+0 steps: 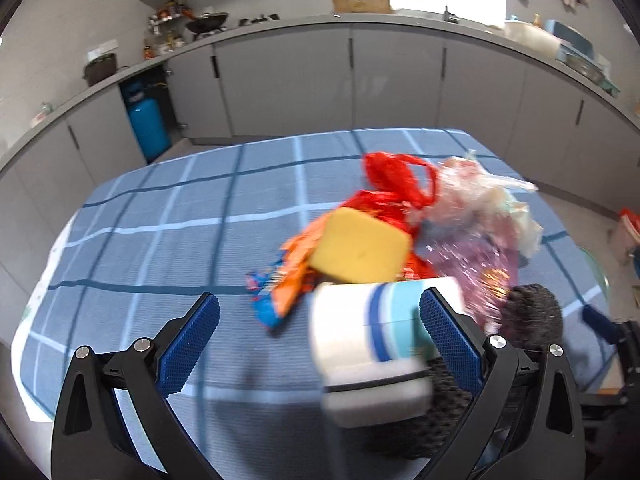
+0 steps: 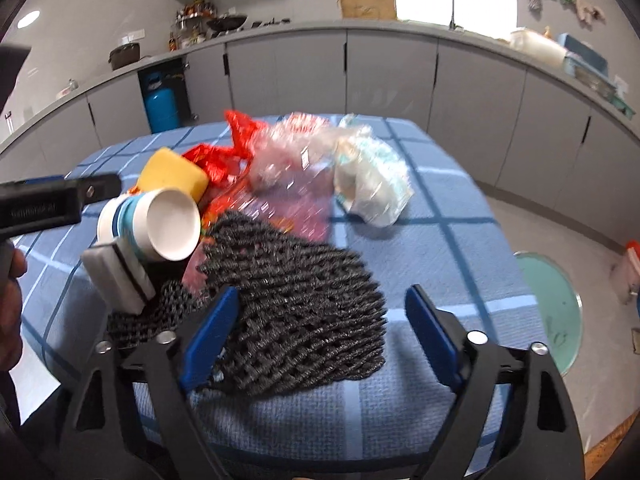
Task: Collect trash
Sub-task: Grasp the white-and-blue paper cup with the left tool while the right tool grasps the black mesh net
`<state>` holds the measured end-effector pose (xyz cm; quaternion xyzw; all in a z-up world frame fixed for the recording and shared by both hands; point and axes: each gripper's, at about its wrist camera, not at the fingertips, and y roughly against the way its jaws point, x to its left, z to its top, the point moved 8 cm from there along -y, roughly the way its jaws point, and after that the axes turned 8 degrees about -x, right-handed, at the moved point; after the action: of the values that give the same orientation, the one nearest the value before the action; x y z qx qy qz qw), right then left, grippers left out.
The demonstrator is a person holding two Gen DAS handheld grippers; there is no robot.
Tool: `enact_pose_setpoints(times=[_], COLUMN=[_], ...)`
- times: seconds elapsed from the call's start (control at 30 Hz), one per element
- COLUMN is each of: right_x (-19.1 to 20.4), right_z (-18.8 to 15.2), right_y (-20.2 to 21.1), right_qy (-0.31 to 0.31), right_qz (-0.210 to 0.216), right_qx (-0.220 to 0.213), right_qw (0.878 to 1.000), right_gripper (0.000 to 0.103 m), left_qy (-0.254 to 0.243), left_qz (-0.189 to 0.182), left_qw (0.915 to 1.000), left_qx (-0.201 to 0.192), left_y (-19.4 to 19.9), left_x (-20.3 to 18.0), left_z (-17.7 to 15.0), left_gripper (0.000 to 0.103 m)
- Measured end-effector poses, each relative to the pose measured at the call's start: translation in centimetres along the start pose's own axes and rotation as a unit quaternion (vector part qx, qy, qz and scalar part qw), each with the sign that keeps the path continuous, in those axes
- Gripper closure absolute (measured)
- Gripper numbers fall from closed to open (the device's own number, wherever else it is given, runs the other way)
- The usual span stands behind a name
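Fingers (image 2: 224, 320) straddle black mesh (image 2: 296, 320), right view only.

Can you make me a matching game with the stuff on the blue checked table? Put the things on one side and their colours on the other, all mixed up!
Things:
1. sponge
2. foam net
3. crinkly bag
4. paper cup

Colours:
A. black
B. white with blue stripes
C. yellow
D. red

Pairs: 1-C, 2-A, 3-D, 4-B
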<state>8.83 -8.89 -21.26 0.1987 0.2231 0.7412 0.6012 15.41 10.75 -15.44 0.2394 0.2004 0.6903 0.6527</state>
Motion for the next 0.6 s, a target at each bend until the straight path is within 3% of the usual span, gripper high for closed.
enact_pose_setpoints(times=[0.3, 0.6], right_x=[-0.5, -0.7], right_z=[-1.0, -1.0], right_y=[-0.5, -1.0], right_qy=[-0.007, -0.012], right_qz=[0.010, 0.018], right_qx=[0.010, 0.010], right_qw=[1.000, 1.000], right_gripper=[0.024, 0.024], left_qy=[-0.015, -0.029], left_qz=[-0.011, -0.022], left_qw=[0.9994, 0.9989], left_qx=[0.029, 0.031], left_y=[-1.2, -0.6], left_x=[-2.5, -3.6], left_z=[-1.0, -0.9], left_gripper=[0.004, 0.004])
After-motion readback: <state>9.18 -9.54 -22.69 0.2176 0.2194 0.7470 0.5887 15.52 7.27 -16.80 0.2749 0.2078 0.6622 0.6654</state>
